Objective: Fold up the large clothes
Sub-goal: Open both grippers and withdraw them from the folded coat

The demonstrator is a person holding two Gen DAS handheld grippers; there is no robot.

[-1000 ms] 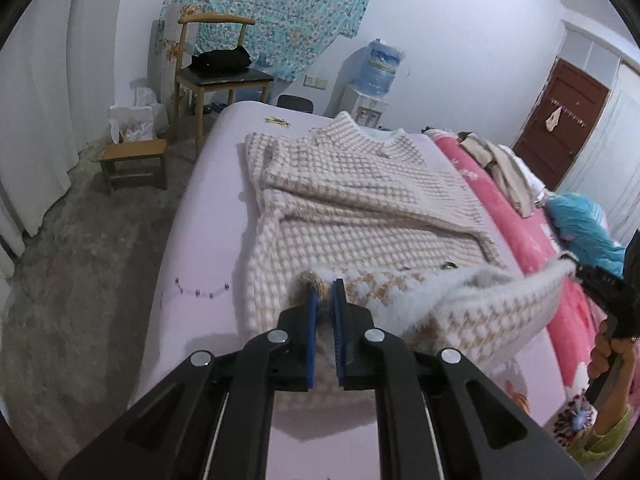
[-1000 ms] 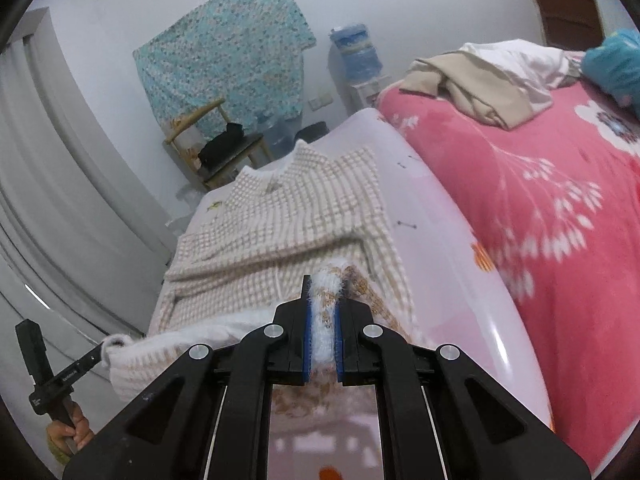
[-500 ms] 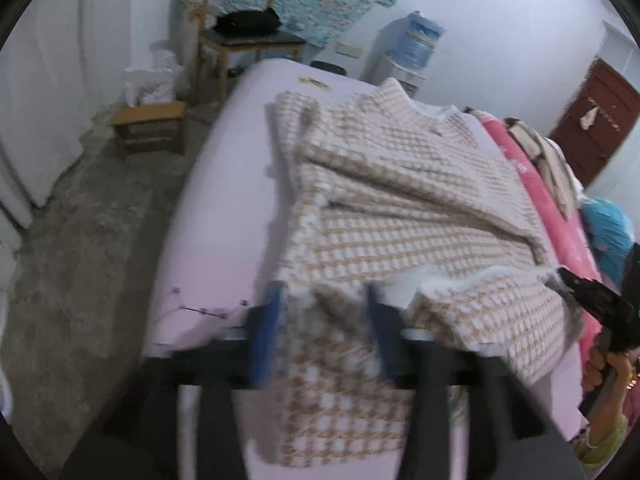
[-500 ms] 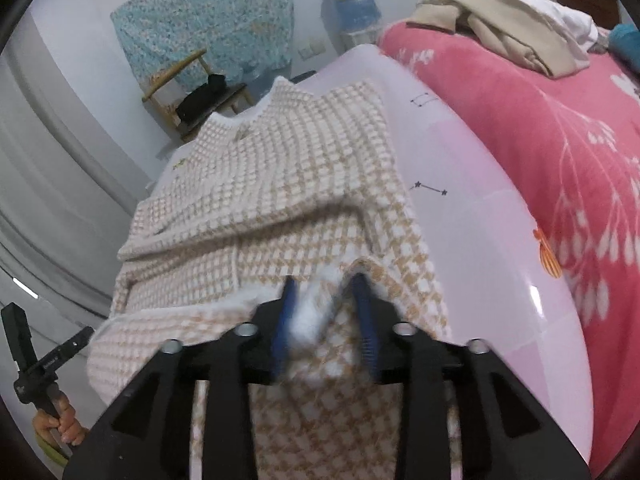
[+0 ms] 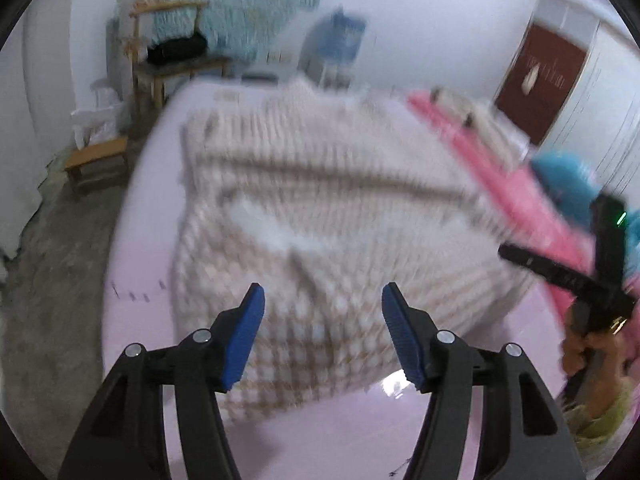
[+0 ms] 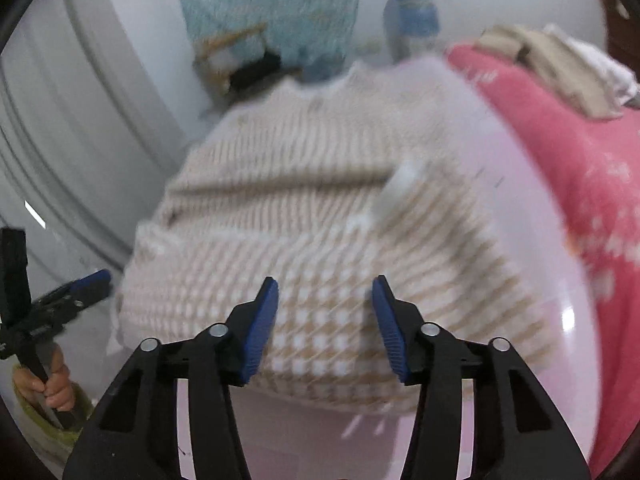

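A large beige-and-white checked knit sweater (image 5: 320,208) lies on the pale pink bed (image 5: 132,288), its lower part folded up over the body; it also shows in the right wrist view (image 6: 320,216). My left gripper (image 5: 322,312) is open and empty just above the sweater's near fold. My right gripper (image 6: 325,304) is open and empty above the same near edge. Each gripper shows in the other's view, the right one (image 5: 560,276) at the bed's right, the left one (image 6: 68,292) at its left. Both views are motion-blurred.
A red-pink blanket (image 6: 580,168) with a heap of clothes (image 6: 556,64) covers the bed's right side. A wooden chair (image 5: 176,60), a low stool (image 5: 100,156), a water dispenser (image 5: 336,48) and a brown door (image 5: 548,76) stand beyond.
Both grippers held the sweater's hem shut one second ago, carried it forward over the body, then opened and let it drop. They have since drawn back, open and empty.
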